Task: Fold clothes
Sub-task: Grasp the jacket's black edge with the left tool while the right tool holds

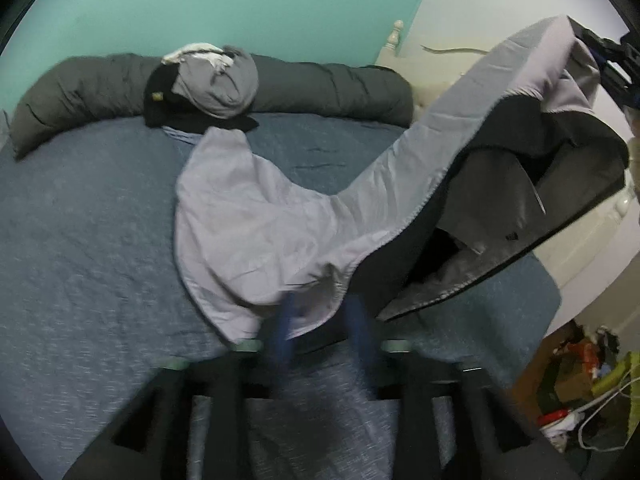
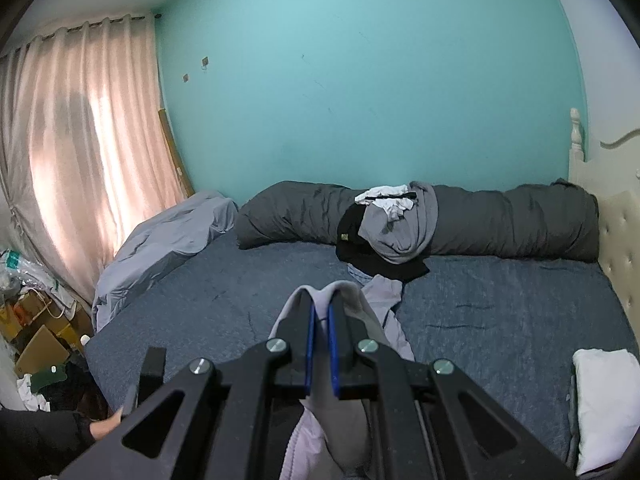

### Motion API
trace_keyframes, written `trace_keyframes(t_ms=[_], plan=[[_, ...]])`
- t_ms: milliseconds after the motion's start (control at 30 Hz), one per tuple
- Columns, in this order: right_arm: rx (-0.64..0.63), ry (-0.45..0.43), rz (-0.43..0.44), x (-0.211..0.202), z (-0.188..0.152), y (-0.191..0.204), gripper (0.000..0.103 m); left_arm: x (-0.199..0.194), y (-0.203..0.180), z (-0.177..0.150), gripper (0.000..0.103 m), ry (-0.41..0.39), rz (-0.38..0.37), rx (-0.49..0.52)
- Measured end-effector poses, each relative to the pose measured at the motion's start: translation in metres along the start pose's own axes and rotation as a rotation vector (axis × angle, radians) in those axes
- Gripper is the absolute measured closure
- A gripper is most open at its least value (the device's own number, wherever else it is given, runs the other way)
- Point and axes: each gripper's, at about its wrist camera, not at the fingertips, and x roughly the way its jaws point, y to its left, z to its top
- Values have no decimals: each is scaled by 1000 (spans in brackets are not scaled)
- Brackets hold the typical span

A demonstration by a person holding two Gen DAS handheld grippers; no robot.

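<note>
A pale lilac garment with a dark grey inner side [image 1: 260, 216] is spread across the blue bed sheet [image 1: 80, 240]. Its left part lies flat; its right part is lifted high, showing the dark lining [image 1: 520, 184]. My right gripper [image 2: 321, 304] is shut on a fold of this garment [image 2: 384, 296], and it shows in the left wrist view at the top right [image 1: 608, 60]. My left gripper [image 1: 322, 320] is low at the garment's near hem, blurred. Its blue fingers [image 1: 286, 328] stand apart with the hem edge between them.
A pile of grey, black and white clothes [image 1: 216, 80] rests against a dark grey rolled duvet [image 1: 340, 88] by the teal wall. A white pillow [image 2: 604, 400] and cream headboard [image 2: 620, 240] are at the right. Floor clutter [image 1: 580, 392] lies beside the bed. A hand [image 2: 104, 428] shows at lower left.
</note>
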Motion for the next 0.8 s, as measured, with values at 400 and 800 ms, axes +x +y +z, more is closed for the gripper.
trace_keyframes(t_ms=[400,800], plan=[[21,9,26,18,-8,-13,97,87,-9,-29,39,104,1,20],[25,-24,30,6,-5,-16,97,77,4,-19,97,57,54,7]])
